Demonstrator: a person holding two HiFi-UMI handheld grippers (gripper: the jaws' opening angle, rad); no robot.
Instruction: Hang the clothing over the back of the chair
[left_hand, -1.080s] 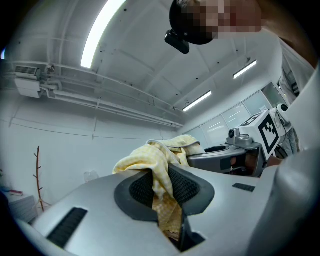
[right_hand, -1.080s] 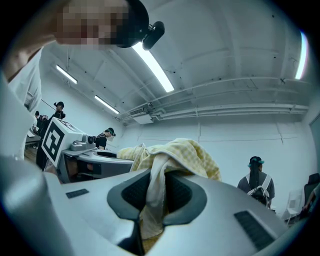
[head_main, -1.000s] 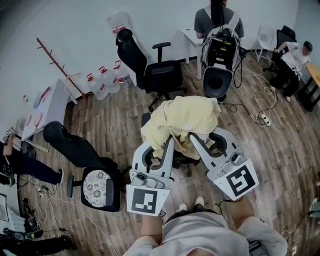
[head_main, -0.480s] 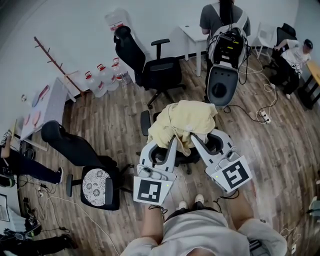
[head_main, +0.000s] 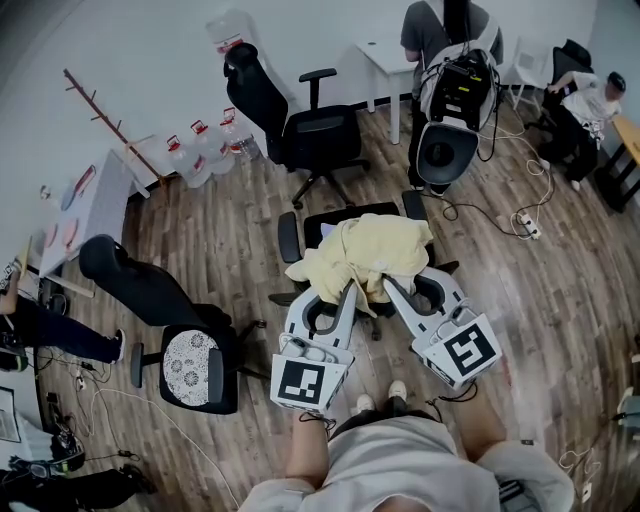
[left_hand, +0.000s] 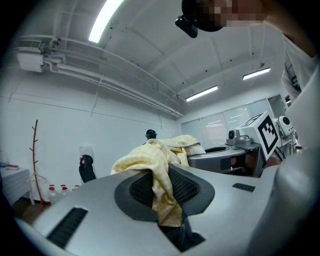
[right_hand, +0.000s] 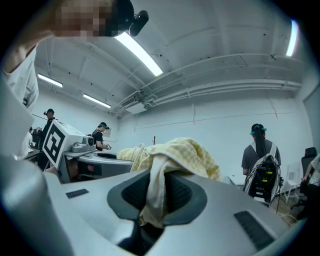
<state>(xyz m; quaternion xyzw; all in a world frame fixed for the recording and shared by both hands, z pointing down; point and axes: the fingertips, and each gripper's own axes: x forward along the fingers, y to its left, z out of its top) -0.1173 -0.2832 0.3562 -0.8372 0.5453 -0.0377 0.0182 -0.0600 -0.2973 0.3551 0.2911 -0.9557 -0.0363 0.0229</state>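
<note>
A pale yellow checked garment (head_main: 365, 255) hangs bunched between both grippers over a black office chair (head_main: 335, 222), covering the part of the chair nearest me. My left gripper (head_main: 347, 287) is shut on the cloth's left edge; in the left gripper view the fabric (left_hand: 150, 162) is pinched between the dark pads (left_hand: 187, 187). My right gripper (head_main: 388, 284) is shut on the right edge, with the cloth (right_hand: 175, 152) folded down between its pads (right_hand: 175, 192). Both grippers point level, side by side. The chair's back is hidden under the garment.
A second black office chair (head_main: 300, 130) stands further off, and a chair with a patterned cushion (head_main: 190, 370) is to the left. Water bottles (head_main: 200, 150) and a coat rack (head_main: 100, 125) line the wall. A person with a backpack rig (head_main: 450, 60) and floor cables (head_main: 525, 225) are at right.
Both grippers have come down together with the garment still pinched. The cloth now sits lower, over the black chair.
</note>
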